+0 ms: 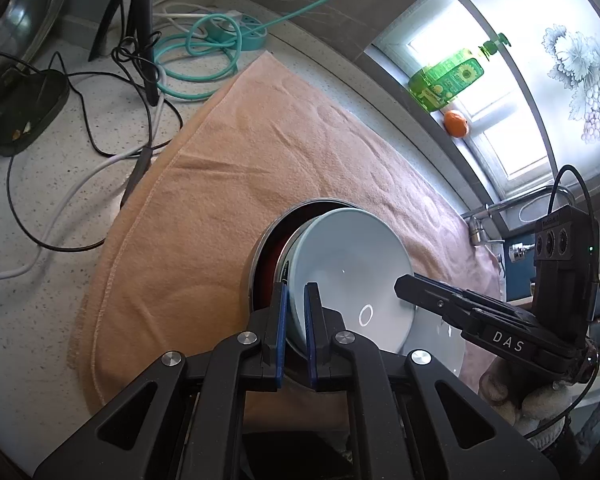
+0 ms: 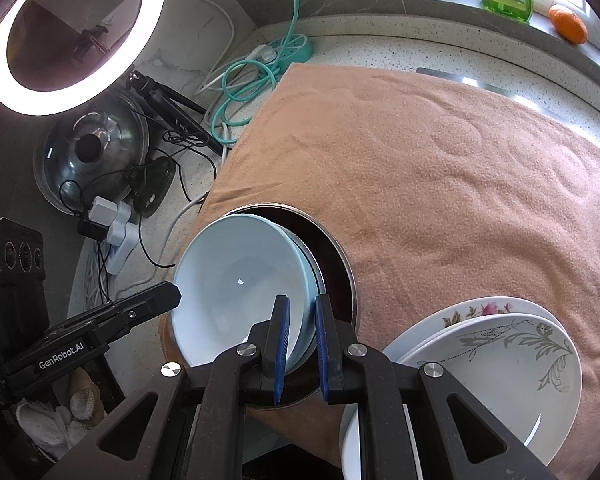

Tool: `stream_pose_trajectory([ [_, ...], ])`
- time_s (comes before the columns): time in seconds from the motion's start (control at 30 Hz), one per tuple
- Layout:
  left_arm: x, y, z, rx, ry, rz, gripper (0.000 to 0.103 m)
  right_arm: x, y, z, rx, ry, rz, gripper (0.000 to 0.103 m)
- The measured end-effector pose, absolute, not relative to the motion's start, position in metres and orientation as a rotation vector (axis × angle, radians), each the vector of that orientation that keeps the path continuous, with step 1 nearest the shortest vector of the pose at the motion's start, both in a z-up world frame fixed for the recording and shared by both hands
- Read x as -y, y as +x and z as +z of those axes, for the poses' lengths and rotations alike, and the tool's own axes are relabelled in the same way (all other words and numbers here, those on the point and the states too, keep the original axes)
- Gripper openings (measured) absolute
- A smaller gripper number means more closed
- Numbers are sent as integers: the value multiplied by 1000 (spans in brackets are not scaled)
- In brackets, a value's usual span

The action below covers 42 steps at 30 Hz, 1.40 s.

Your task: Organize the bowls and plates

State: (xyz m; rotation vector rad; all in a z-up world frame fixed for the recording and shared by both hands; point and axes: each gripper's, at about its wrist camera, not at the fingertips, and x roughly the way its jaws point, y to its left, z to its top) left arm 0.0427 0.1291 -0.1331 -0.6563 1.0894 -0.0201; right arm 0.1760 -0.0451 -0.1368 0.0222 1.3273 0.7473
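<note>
Bowl: pale blue bowl [image 1: 352,276] tilted, partly seated in a steel-rimmed bowl [image 2: 336,256] on the peach towel [image 2: 440,168] covering the table.
Left tongs [image 1: 296,308]: pinching the blue bowl's rim.
Right tongs [image 2: 302,320]: pinching the opposite rim.
Plates: white flowered plates [image 2: 500,344] stacked just beside the bowls.
Risk: with the bowl tilted, an uneven release could let it clatter into or slide off the steel bowl.
Risk: the right tongs may knock the nearby plates.
</note>
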Motion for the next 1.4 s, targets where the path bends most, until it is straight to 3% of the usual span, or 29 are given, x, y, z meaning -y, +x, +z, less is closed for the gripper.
stream_pose_trajectory([
  [1.2,-133,8,-116,-1015,-719,123,8,105,170,-125,-1284,179,738,15],
  [1.4,-128,1,-113,-1000,-729,173,8,115,168,-122,-1277,173,775,25],
])
